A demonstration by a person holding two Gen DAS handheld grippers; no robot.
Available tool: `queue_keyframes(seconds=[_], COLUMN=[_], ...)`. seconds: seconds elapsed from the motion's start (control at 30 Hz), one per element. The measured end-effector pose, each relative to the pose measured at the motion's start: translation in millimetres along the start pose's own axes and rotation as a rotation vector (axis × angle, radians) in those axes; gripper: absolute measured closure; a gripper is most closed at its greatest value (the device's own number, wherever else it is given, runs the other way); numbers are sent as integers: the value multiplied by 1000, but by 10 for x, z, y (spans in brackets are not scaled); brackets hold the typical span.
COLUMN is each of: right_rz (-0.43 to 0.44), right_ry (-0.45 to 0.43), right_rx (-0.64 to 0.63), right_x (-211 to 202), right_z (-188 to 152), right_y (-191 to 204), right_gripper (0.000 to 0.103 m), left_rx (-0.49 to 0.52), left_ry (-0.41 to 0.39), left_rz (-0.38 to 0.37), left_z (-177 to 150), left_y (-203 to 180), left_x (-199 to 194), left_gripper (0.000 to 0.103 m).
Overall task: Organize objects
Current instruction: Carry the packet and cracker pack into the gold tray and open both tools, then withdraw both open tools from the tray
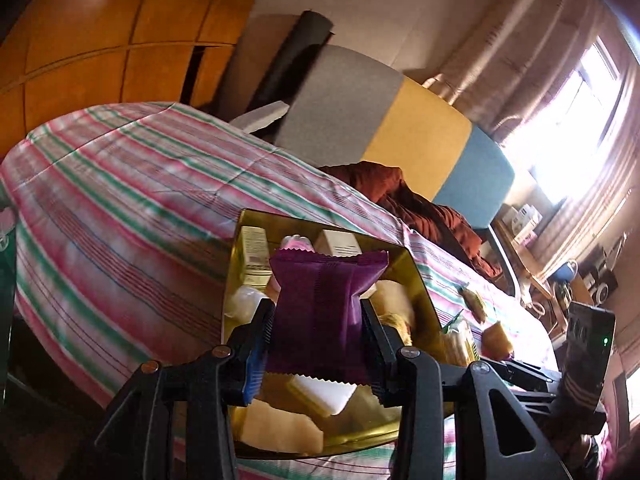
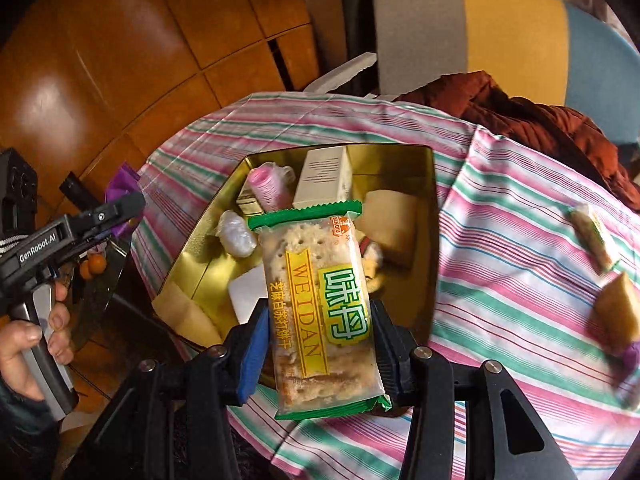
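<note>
A gold tin tray (image 1: 416, 276) (image 2: 424, 160) sits on the striped bedspread and holds several small boxes and wrapped snacks. My left gripper (image 1: 318, 328) is shut on a purple snack packet (image 1: 320, 312) and holds it above the tray's near half. My right gripper (image 2: 320, 344) is shut on a green-edged cracker packet (image 2: 320, 304) marked WEIDAN, held above the tray's near edge. The left gripper also shows at the left of the right wrist view (image 2: 120, 208), with the purple packet (image 2: 122, 184) in it.
Loose wrapped snacks (image 2: 596, 236) (image 2: 618, 316) lie on the bedspread (image 2: 520, 272) right of the tray. A red-brown garment (image 2: 520, 116) is bunched at the headboard (image 2: 516, 36). Wooden floor (image 2: 120, 60) is left of the bed. A cluttered desk (image 1: 568, 280) stands far right.
</note>
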State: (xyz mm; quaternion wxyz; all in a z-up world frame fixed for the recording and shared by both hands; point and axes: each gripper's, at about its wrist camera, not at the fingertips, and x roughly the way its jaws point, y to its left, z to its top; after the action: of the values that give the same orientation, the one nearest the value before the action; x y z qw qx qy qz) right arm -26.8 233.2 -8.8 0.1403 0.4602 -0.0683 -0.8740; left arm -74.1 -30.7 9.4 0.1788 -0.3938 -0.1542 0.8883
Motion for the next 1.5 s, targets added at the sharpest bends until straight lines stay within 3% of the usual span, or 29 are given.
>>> queue_keyframes(seconds=[0.2, 0.33, 0.4, 0.47, 0.97, 1.27, 1.5], right_rz=[-4, -10, -10, -12, -93, -212, -264], right_ry=[35, 57, 64, 69, 28, -46, -73], right_rx=[-5, 4, 5, 2, -33, -38, -25], right_x=[183, 256, 262, 266, 200, 81, 14], right_z=[1, -57, -97, -134, -282, -318, -335], right_y=[53, 77, 96, 113, 311, 320, 272], right_gripper=[51, 40, 36, 31, 0, 0, 0], left_rx=[17, 29, 40, 21, 121, 203, 237], left_ry=[42, 70, 76, 90, 47, 1, -15], left_rz=[-29, -38, -15, 17, 145, 243, 248], left_z=[-15, 44, 60, 65, -275, -420, -512], left_y=[-60, -181, -223, -221, -214, -408, -552], left_x=[211, 453, 558, 634, 277, 178, 121], left_gripper=[61, 61, 49, 44, 44, 39, 38])
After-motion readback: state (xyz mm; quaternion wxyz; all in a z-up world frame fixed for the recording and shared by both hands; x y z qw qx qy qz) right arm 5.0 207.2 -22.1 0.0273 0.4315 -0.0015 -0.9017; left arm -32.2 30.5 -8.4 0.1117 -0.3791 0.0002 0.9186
